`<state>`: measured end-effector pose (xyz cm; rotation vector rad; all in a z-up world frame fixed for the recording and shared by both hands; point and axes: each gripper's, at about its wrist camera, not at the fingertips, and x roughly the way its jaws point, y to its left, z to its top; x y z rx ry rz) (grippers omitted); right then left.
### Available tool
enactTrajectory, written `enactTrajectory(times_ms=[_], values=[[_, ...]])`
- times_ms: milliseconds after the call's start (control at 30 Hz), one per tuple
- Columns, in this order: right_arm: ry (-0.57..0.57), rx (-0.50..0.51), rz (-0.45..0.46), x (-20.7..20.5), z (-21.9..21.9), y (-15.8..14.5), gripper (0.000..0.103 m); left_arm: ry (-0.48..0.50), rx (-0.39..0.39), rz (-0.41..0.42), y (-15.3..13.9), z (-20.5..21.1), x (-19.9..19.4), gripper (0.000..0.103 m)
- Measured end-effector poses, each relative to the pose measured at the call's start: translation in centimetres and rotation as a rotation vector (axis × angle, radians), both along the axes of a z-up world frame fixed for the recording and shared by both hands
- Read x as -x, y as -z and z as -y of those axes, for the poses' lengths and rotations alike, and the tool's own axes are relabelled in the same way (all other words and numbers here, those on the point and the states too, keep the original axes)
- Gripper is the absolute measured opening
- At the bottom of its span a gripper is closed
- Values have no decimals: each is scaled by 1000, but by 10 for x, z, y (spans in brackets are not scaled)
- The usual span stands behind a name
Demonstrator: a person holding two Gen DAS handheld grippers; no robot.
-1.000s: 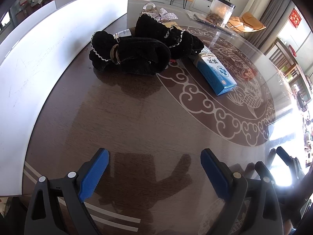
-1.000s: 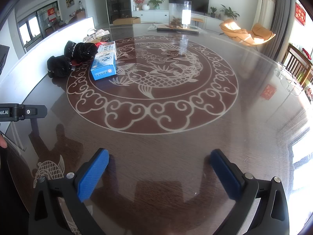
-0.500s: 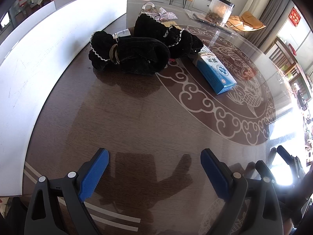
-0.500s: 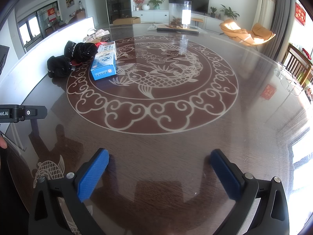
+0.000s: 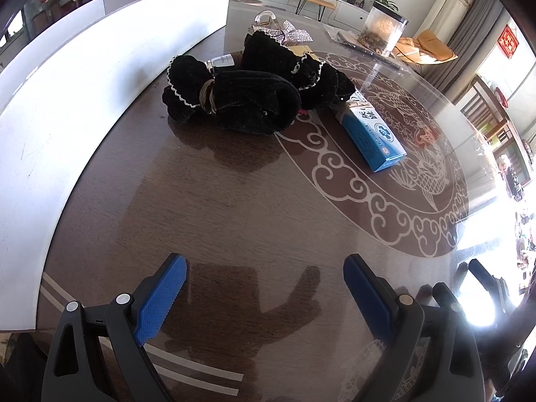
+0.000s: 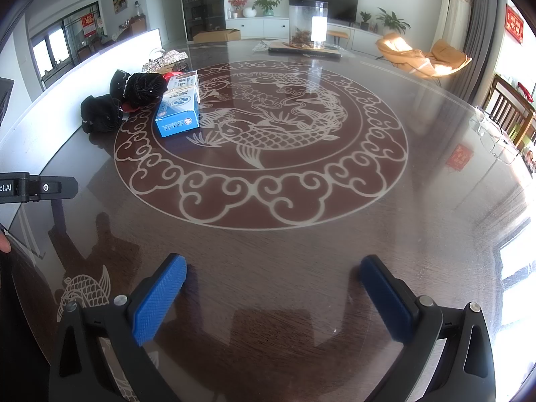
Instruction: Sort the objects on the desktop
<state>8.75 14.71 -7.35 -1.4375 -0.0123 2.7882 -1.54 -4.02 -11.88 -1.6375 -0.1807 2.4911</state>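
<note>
Two black velvet pouches with trimmed edges lie together on the dark round table, with a blue and white box just right of them. Both show in the right wrist view, the pouches and the box at the far left. A silver sparkly item and a small clear bottle lie behind the pouches. My left gripper is open and empty, well short of the pouches. My right gripper is open and empty over the table's near part.
A white raised band curves along the table's left side. A clear container on a dark tray stands at the far side. Glasses lie near the right edge. The left gripper's body shows at the right wrist view's left edge.
The left wrist view has shifted very slightly; the pouches and box sit marginally lower in it. The right gripper has not moved.
</note>
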Motion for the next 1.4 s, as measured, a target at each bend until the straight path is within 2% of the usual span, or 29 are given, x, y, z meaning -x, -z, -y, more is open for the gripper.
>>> enactTrajectory(times_ms=[200,867,1167,1400], values=[[0,-5,1,0,1,0,103,14,-26,-37,-8,-1,-4,96],[0,-5,1,0,1,0,103,11,-24,-26,-6,-1,-5,96],[0,-4,1,0,1,0,103,-25,-33,-130,-22,8,-11,96],[0,-4,1,0,1,1,103,-65,-34,-99,-17,14,-7,96]])
